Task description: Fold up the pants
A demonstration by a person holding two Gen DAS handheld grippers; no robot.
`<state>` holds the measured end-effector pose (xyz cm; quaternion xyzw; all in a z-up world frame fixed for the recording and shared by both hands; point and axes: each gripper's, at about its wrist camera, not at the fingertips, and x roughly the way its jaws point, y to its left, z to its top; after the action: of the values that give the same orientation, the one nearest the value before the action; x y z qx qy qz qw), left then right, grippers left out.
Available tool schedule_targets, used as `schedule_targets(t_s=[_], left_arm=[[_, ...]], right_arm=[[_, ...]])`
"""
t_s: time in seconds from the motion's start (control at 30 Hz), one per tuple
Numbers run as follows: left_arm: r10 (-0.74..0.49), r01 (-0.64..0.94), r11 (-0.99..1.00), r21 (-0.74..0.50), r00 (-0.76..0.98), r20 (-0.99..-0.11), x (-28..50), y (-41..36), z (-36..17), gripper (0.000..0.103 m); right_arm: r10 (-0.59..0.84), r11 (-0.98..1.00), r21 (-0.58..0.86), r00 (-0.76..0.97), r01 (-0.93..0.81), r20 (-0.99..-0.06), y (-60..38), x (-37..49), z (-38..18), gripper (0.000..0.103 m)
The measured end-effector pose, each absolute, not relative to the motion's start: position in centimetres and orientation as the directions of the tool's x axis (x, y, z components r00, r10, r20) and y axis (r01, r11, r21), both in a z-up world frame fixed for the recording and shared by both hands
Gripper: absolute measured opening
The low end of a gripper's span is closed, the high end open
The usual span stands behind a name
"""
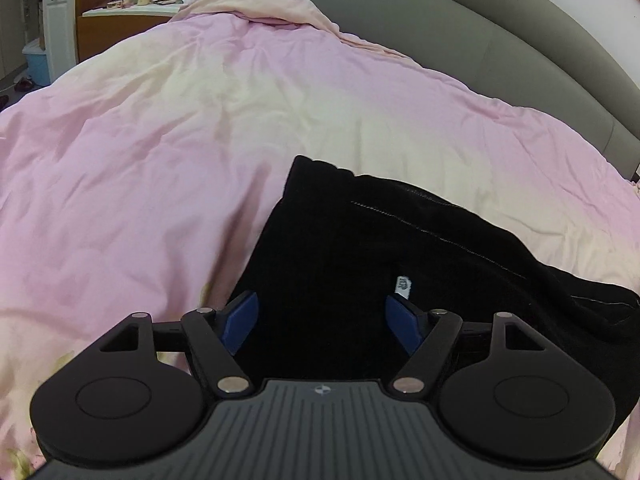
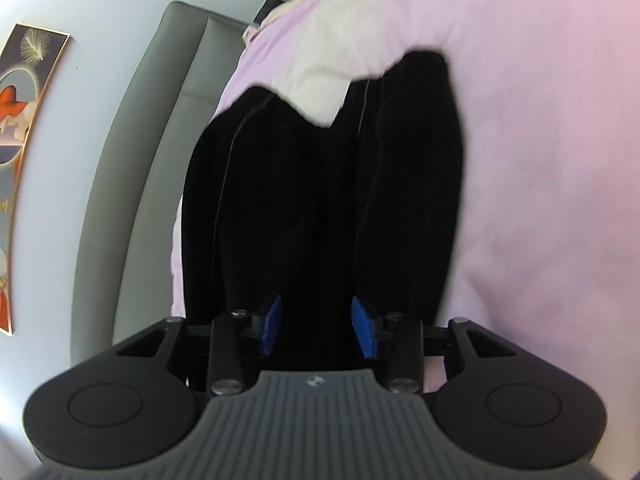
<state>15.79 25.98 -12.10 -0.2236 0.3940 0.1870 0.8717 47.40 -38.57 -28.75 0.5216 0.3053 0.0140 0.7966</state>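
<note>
Right under our noses, the left gripper point(image 1: 320, 322) hangs over the near end of the black pants point(image 1: 400, 248), its blue pads point(image 1: 240, 322) spread wide with nothing pinched between them — dark cloth lies below the gap, but the pads do not press on it. The pants rest on the pink duvet point(image 1: 160, 140), toward the side of the bed that runs along the grey headboard point(image 1: 500, 40), with a small white label point(image 1: 403, 285) showing just beyond the right-hand pad.

Over to the right wrist view — the right gripper point(image 2: 316, 328) is partly apart, blue pads either side of a dark fold of the pants point(image 2: 320, 180). Whether those pads press on the cloth we cannot tell; the fabric is too black and the picture blurred.

Here is what matters: from the right gripper the pants stretch straight ahead, long axis in line with its fingers, the far ends splitting into two lobes against the duvet point(image 2: 540, 160). From the left gripper the cloth runs away to the right. We judge the left one needs a fresh hold on the near edge before any fold can go over.
</note>
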Motion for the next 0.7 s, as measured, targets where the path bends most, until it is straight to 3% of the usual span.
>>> schedule_targets(t_s=[0.13, 0.27, 0.3, 0.33, 0.37, 0.47, 0.6, 0.7], left_arm=[[0.142, -0.51, 0.806, -0.299, 0.657, -0.74, 15.4, 27.6, -13.2, 0.083], [0.185, -0.52, 0.814, -0.259, 0.655, -0.733, 15.9, 27.7, -13.5, 0.087], [0.169, -0.518, 0.81, -0.273, 0.653, -0.738, 16.0, 28.0, -13.9, 0.087], [0.165, -0.523, 0.805, -0.28, 0.65, -0.741, 16.0, 28.1, -14.3, 0.087], [0.162, -0.528, 0.801, -0.282, 0.644, -0.747, 16.0, 28.3, -14.7, 0.087], [0.14, -0.546, 0.78, -0.305, 0.628, -0.766, 16.0, 28.9, -15.8, 0.087], [0.131, -0.548, 0.776, -0.312, 0.624, -0.77, 16.3, 29.1, -16.0, 0.087], [0.126, -0.546, 0.781, -0.304, 0.613, -0.78, 16.7, 28.9, -16.6, 0.088]], right_arm=[[0.292, 0.489, 0.791, 0.785, 0.369, -0.547, -36.8, 48.0, -29.5, 0.037], [0.314, 0.388, 0.83, 0.79, 0.4, -0.527, -36.7, 48.8, -30.8, 0.034], [0.32, 0.381, 0.835, 0.79, 0.397, -0.522, -36.7, 49.2, -30.9, 0.024], [0.329, 0.385, 0.838, 0.791, 0.387, -0.516, -36.6, 49.6, -30.7, 0.008], [0.334, 0.395, 0.842, 0.796, 0.368, -0.505, -36.6, 49.9, -30.3, 0.0], [0.236, 0.469, 0.834, 0.868, 0.292, -0.436, -36.4, 49.2, -27.1, 0.0], [0.097, 0.594, 0.797, 0.974, 0.11, -0.206, -36.3, 45.4, -21.4, 0.0], [0.043, 0.646, 0.741, 0.96, 0.183, -0.275, -36.3, 44.6, -20.7, 0.0]])
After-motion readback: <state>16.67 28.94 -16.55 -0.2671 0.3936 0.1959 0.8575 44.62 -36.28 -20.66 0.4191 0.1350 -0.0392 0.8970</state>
